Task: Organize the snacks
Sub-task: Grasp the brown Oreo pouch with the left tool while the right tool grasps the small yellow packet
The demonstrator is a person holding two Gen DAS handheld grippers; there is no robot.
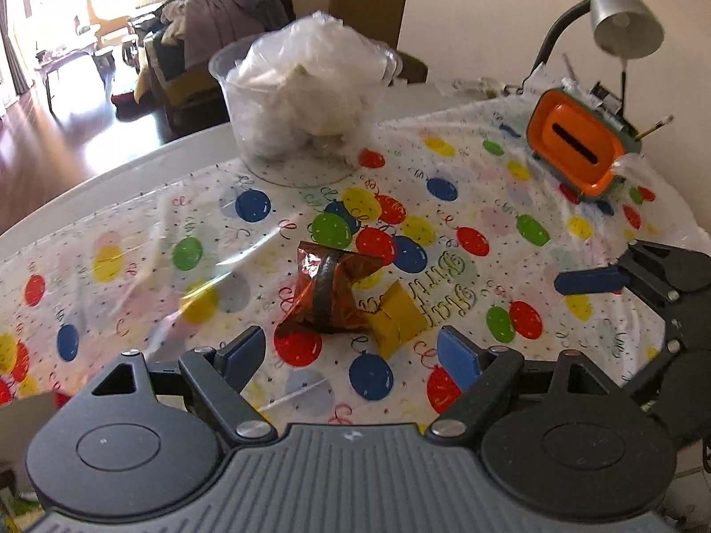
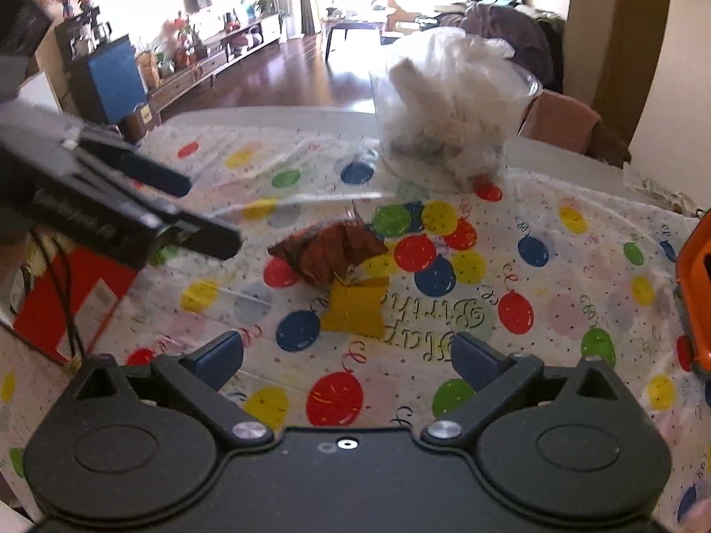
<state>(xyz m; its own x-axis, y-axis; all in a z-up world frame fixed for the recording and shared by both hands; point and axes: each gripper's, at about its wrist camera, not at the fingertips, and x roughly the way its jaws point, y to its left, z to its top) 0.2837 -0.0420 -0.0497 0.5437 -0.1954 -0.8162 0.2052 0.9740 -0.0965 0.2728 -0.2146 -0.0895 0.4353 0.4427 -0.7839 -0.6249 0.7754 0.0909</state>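
We hold both grippers, left [image 1: 351, 353] and right [image 2: 349, 357], wide open and empty above the red packet [image 1: 326, 293] and yellow packet [image 1: 395, 317] at frame centre.

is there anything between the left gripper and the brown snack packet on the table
Nothing visible. The left gripper is open with the brown snack packet just ahead of its fingers on the balloon tablecloth. The yellow packet touches the brown one's right side, not in front.
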